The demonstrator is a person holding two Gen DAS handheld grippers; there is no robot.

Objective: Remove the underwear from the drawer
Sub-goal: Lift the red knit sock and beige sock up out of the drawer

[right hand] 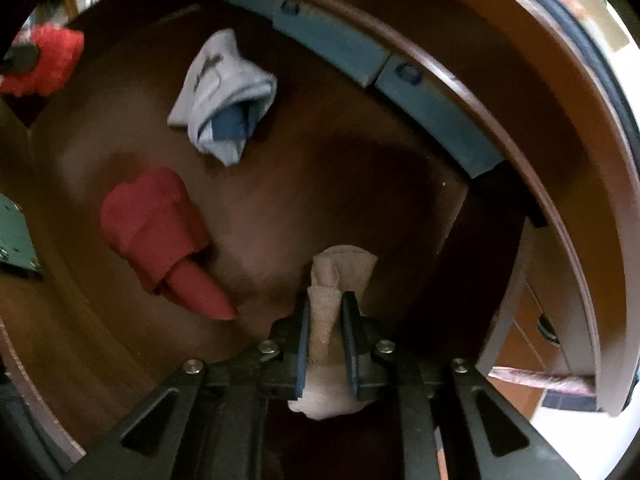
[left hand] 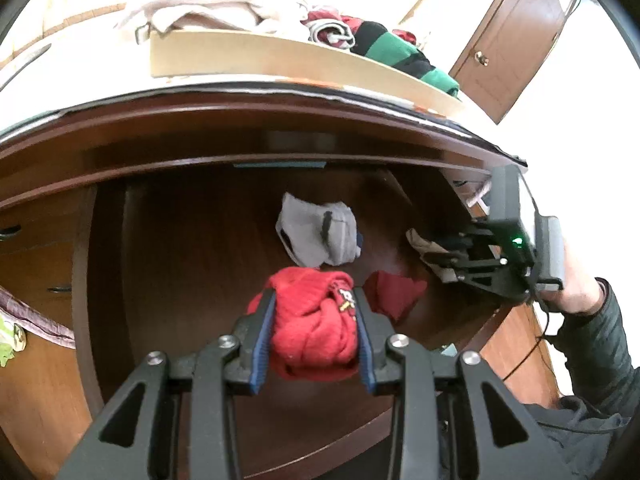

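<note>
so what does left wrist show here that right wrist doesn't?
Only left wrist: the dresser top with a cardboard tray of clothes, a door, the right gripper seen from outside with the hand holding it, and the left gripper shut on a red bundle.
Only right wrist: the right gripper's close-up grip on a beige bundle, and blue strips on the drawer's wall.
Both: the drawer floor, a grey bundle, a dark red piece.
</note>
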